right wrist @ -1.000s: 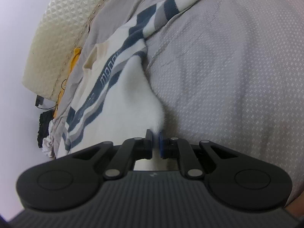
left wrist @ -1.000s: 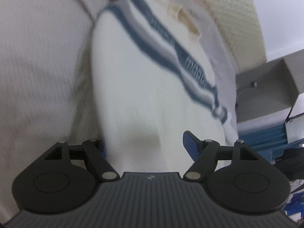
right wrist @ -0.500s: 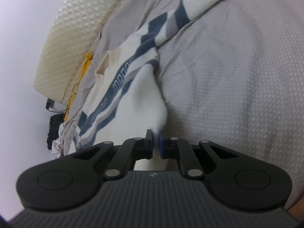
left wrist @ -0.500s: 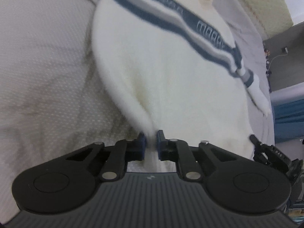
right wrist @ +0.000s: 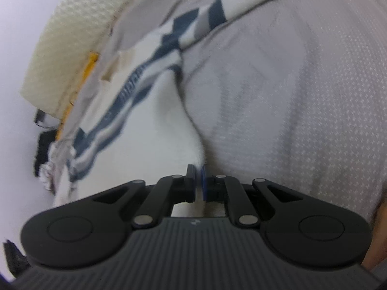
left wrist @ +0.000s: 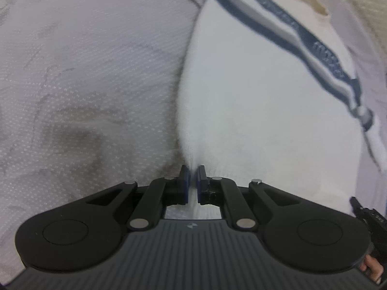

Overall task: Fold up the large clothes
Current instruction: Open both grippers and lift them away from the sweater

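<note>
Pinching the near hem of the white sweater (left wrist: 254,101), the left tool (left wrist: 192,181) pointed steeply down, its blue pads drawn almost together with a thin fold of white fleece caught between them. Its jaws had just been closing and now clamped that fold. From the tool the garment spread away forward and to the right, lying on the grey dotted bed cover (left wrist: 84,72), which filled everything to the tool's left. A band of navy and grey stripes (left wrist: 302,36) crossed the sweater's chest far ahead of the tool, with lettering too blurred to read, and the cream collar (left wrist: 312,2) lay beyond that. At the lower right edge of this view a few fingers (left wrist: 372,268) of a hand showed beside a dark object that I could not make out.

The right tool (right wrist: 198,181) tilted down less sharply and likewise had its pads closed on a corner of the same sweater (right wrist: 150,140), the white cloth rising to a peak just ahead of the pads. The garment ran off to this tool's left and forward, its stripes (right wrist: 135,91) blurred, while the bed cover (right wrist: 290,96) stretched to the right. A quilted cream headboard (right wrist: 79,24) stood far ahead on the left. At the right edge, beside the tool's body, part of the holding hand (right wrist: 379,229) showed.
</note>
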{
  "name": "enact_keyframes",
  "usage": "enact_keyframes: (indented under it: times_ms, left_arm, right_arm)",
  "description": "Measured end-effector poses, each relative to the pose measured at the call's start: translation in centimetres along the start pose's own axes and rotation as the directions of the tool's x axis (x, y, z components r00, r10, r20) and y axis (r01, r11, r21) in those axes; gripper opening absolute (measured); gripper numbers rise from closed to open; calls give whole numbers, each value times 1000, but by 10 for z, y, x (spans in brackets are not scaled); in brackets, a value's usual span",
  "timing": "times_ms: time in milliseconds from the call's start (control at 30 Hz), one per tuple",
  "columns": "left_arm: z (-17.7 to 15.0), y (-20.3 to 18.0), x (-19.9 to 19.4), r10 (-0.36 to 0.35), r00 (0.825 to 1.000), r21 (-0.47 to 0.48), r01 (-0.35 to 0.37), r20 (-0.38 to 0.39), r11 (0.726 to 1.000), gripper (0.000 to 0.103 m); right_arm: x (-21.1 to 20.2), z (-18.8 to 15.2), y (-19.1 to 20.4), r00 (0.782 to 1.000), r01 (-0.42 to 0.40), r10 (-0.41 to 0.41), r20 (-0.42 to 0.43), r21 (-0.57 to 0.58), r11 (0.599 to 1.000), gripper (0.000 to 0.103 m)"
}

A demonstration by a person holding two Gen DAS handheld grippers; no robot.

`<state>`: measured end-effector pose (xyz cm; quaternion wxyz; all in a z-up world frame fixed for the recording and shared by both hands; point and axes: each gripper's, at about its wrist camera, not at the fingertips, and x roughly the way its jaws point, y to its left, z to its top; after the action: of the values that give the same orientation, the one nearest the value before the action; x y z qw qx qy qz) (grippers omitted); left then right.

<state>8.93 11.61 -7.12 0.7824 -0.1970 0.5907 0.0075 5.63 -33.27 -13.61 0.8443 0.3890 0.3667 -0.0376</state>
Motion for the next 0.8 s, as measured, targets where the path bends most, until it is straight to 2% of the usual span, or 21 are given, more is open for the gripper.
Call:
enact_keyframes:
  times_ms: [100,233,267,300,333,367,400,500,567,600,700,733,800]
  left_arm:
    - [1,-6,8,37,999,12,-37,-7,999,8]
    - [0,-11,4,30,1000,30,-30,6,999,9]
    - [0,-12,2,25,1000,37,-25,7,999,16]
    - [-1,-14,2,16,1000,40,-17,4,999,30]
    - [-1,-13,-1,11,1000,36,-11,2,999,39]
    - [-2,-13,-5,8,1000,34,-9,17,999,53]
    - [-5,-13,-11,6,999,42,-8,38,999,58]
    - [-10,-20,-28,8,996,82,-15,94,996,59]
    - [-18,-27,-43,-3,988,116,-15,158,993,59]
    - [-22,-31,-50,-12,983,131,-13,185,991,59]
    - [-34,-45,-71,-52,958,180,0,283,984,59]
    - [-37,-52,-78,-63,946,204,-3,317,979,59]
    - [-46,-69,-91,-77,919,253,-26,387,967,59]
  right_arm:
    - [8,-1,1,999,21,-22,-29,-16,1000,8]
    - [7,-2,-3,999,8,-8,-32,7,1000,8]
    - [6,-2,-2,1000,7,-7,-27,-1,1000,9]
    - [3,-3,0,1000,7,-8,-22,-14,1000,11]
    - [1,-4,3,1000,14,-14,-14,-33,999,11]
    - [-2,-5,5,1000,13,-14,-7,-48,999,11]
    - [-3,-5,8,1000,16,-16,0,-63,998,11]
    - [-9,-5,15,998,49,-44,39,-116,992,12]
    - [-15,-6,21,996,67,-57,73,-154,986,13]
    - [-18,-6,23,994,77,-62,93,-168,983,19]
    - [-32,-7,30,983,90,-54,174,-208,974,50]
    - [-37,-7,32,978,89,-43,205,-225,970,55]
    - [-48,-7,39,963,104,-28,269,-273,956,56]
